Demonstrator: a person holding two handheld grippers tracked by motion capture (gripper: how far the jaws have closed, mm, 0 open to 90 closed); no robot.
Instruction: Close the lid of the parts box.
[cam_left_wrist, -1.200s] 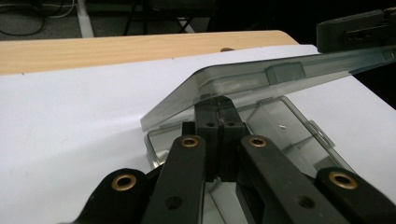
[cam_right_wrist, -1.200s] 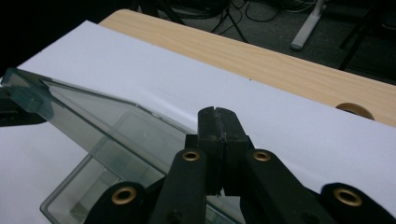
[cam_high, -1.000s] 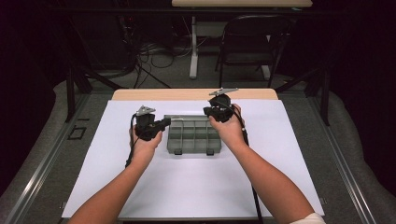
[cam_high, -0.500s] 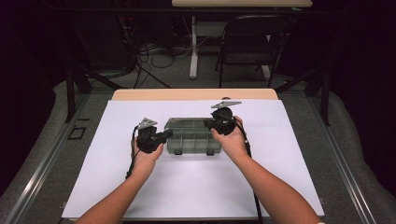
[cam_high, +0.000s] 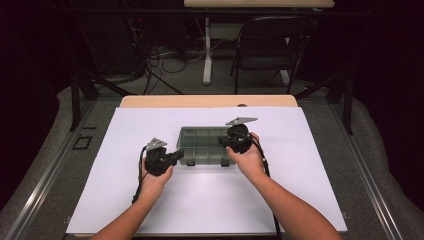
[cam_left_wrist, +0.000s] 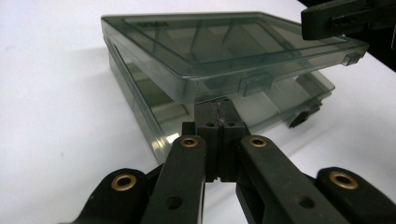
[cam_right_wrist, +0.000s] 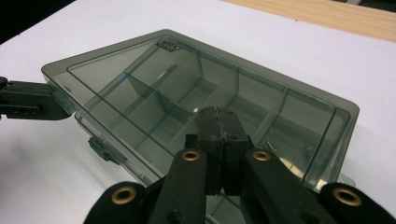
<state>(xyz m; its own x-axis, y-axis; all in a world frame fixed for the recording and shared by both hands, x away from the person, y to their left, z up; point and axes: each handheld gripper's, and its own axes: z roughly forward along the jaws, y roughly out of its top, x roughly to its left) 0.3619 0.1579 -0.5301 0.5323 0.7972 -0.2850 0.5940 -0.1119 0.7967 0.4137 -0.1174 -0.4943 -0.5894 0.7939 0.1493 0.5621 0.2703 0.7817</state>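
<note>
We see both closed-jawed grippers, left (cam_left_wrist: 219, 109) and right (cam_right_wrist: 217, 116), at the smoky compartment box (cam_high: 202, 145); its ajar lid (cam_left_wrist: 224, 46) blurs dividers; contents indistinct toward twelve o'clock.

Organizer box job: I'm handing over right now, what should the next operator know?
Left gripper: shut, tips under the raised lid's front edge.
Right gripper: shut, tips over the lid, contact unclear.
Box: smoky plastic, on the white sheet, mid-table.
Done: latches look released, lid stands ajar at the front.
Left: likely either swing the lid fully open or press it shut.
</note>
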